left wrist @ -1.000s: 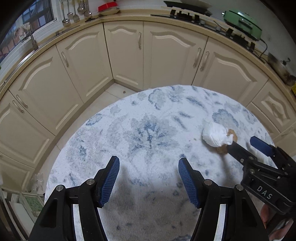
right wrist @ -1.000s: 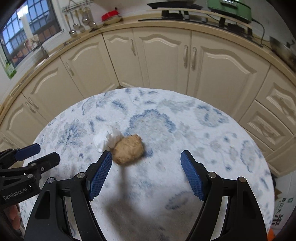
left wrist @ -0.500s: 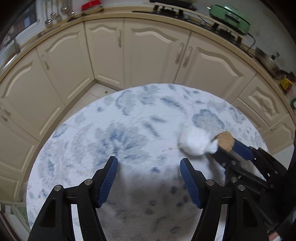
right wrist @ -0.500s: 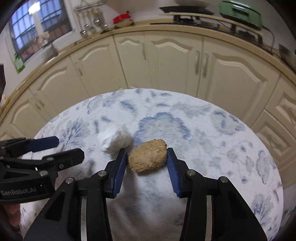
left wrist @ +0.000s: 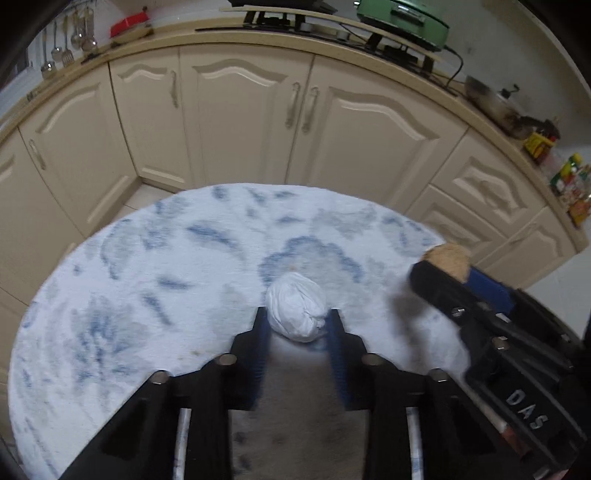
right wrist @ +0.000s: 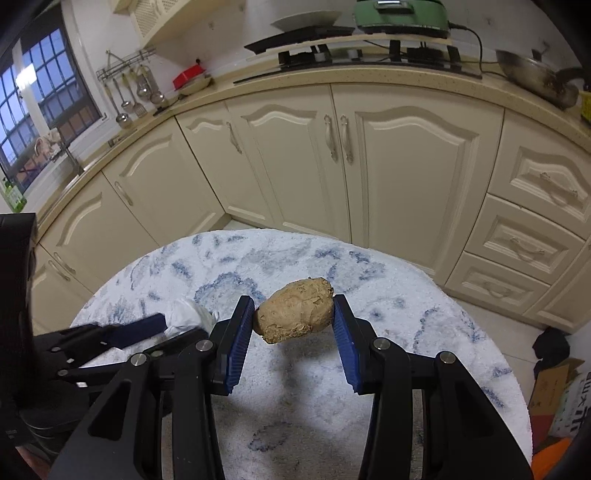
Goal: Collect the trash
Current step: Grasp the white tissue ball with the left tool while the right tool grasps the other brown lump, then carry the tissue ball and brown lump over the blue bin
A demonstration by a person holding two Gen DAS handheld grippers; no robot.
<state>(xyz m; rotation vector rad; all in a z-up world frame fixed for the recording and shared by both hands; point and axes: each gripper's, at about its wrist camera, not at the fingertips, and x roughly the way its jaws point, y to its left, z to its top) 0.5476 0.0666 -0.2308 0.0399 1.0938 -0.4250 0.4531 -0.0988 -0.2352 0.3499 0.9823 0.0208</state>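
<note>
A white crumpled paper ball (left wrist: 293, 310) lies on the round table with a blue-flowered white cloth (left wrist: 147, 277). My left gripper (left wrist: 297, 323) has its jaws closing around the ball, and both blue pads touch its sides. In the right wrist view the same ball (right wrist: 188, 315) shows between the left gripper's fingertips (right wrist: 147, 326). My right gripper (right wrist: 293, 314) is shut on a brown lumpy wad (right wrist: 295, 310) and holds it a little above the cloth, over its shadow. The left wrist view shows that wad (left wrist: 448, 256) at the tip of the right gripper (left wrist: 458, 280), to the right of the white ball.
Cream kitchen cabinets (right wrist: 332, 166) curve around behind the table. The counter carries a stove (right wrist: 314, 40), a green appliance (left wrist: 402, 18) and a pan (right wrist: 535, 77). A cardboard box and bags (right wrist: 557, 387) lie on the floor at the right.
The left gripper moved to the white ball and narrowed its jaws around it. The right gripper closed on the brown wad and raised it off the cloth.
</note>
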